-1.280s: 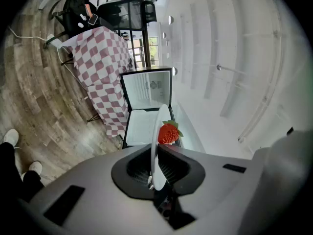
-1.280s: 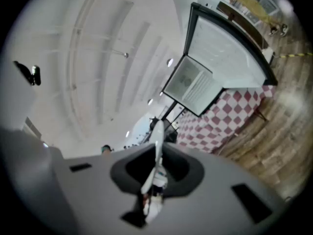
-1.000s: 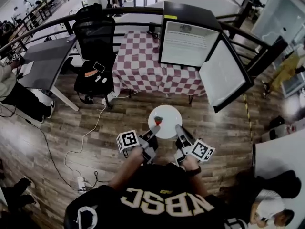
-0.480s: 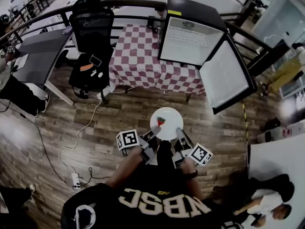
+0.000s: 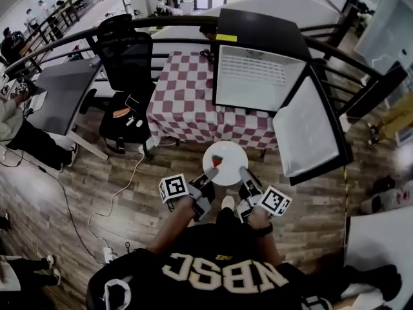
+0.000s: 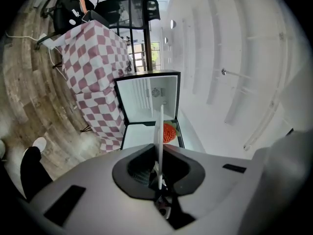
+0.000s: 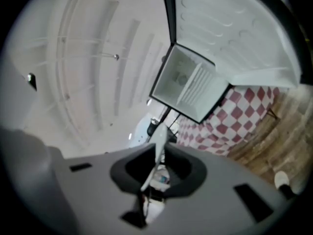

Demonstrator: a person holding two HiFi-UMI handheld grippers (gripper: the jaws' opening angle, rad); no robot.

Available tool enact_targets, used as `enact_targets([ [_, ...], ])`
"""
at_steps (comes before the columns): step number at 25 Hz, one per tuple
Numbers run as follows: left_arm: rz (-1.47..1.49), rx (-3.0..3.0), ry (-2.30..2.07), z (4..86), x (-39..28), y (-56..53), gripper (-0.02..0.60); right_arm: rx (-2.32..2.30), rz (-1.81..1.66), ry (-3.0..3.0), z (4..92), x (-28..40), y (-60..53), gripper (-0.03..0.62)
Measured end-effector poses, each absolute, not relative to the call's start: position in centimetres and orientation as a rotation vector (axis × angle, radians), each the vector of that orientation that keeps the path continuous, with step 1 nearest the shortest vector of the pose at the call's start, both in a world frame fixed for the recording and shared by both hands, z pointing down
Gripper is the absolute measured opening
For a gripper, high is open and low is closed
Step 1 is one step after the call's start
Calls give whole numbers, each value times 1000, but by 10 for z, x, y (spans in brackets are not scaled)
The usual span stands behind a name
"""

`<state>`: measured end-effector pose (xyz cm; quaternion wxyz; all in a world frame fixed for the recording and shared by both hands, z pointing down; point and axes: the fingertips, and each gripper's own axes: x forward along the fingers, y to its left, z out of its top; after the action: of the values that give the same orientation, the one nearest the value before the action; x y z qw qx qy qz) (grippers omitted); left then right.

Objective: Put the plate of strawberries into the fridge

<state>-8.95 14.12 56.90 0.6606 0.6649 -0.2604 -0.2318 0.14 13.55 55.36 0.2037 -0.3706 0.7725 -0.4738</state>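
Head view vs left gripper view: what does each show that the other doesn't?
Head view only: the left gripper and right gripper on opposite rims of the round plate, seen from above, and a gray desk off to the left.
Left gripper view only: the plate edge-on, pinched between the left jaws, with the ceiling behind.
Both: the strawberry on the plate, the open fridge, the checkered tablecloth and the wood floor.

Both forearms extend forward — left tool (image 5: 210, 173) and right tool (image 5: 244, 172) level, jaws apparently clamped narrow.
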Motion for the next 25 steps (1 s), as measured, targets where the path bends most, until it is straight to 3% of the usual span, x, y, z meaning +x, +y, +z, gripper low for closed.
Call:
enact_targets([
  [9,-552,1533,-631,550,-30,43,34,-1025,-1368,2171,550,64,38,48],
  [14,-567,1492,-754,563,-36,24,35,-925,-1645,1975,573,55,19,51],
  [18,-590,1454,-801,566,-48,15,34,-896,-1441,2238,563,46,-1,51],
  [25,-566,1431,-744,578,-29,-17,34,-972,-1440,2205,572,66,-33,51],
])
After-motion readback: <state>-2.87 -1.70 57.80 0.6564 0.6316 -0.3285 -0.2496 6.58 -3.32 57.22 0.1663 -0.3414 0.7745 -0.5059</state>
